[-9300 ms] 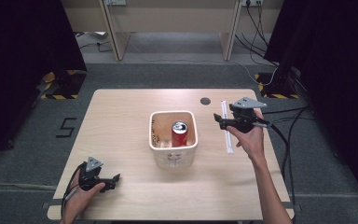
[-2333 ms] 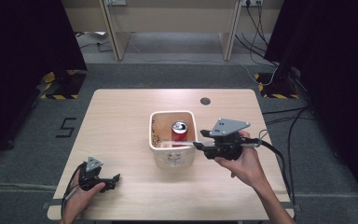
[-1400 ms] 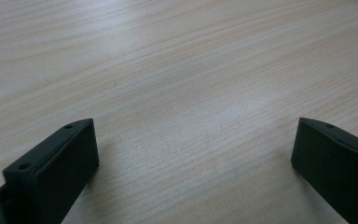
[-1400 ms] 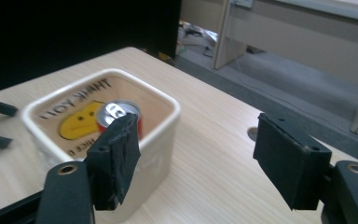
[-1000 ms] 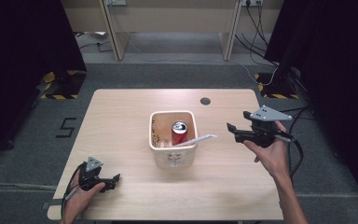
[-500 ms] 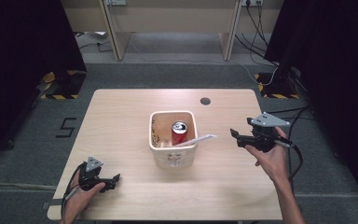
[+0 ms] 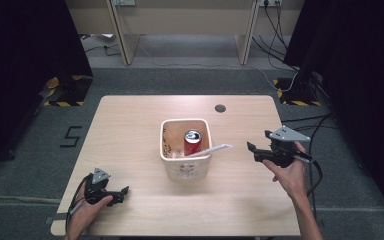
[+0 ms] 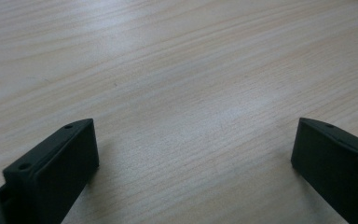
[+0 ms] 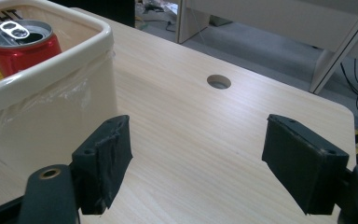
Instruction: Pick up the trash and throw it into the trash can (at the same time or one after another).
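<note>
While the right gripper (image 7: 254,151) hangs over the table's right side w/ jaws spread wide & nothing between them, the cream plastic bin (image 7: 185,165) sits at mid-table, apart from it to its left. Inside the bin: a red soda can (image 7: 192,142) upright, pull-tab top showing, against the right half, & a white stick-like utensil (image 7: 211,150) (can't tell exactly what kind) leaning in the bin w/ its end poking out over the right rim toward the right gripper, not touching it. Something brownish lies along the bin's left inner wall, too small to tell what. Right gripper view: both black jaws well apart, bare wood betw. them, bin wall (image 9: 46,100) w/ a clear liner just beside the left jaw, can (image 9: 21,45) behind the rim, round cable hole (image 9: 218,81) in the tabletop farther off. Right hand (image 7: 291,172) holds that gripper from below, grey three-cornered plate on top, cable trailing off the right edge. Left gripper (image 7: 121,191) rests low at the table's front-left corner, held by the left hand (image 7: 87,207), well apart from the bin; jaws point right. Left gripper view: jaws released, wide apart, only light wood-grain table (image 8: 182,93) betw. them, nothing gripped. High view also shows the cable hole (image 7: 220,108) near the far edge, grey carpet around the table (image 7: 130,120) w/ a "5" marked on the floor (image 7: 72,136) at left.
</note>
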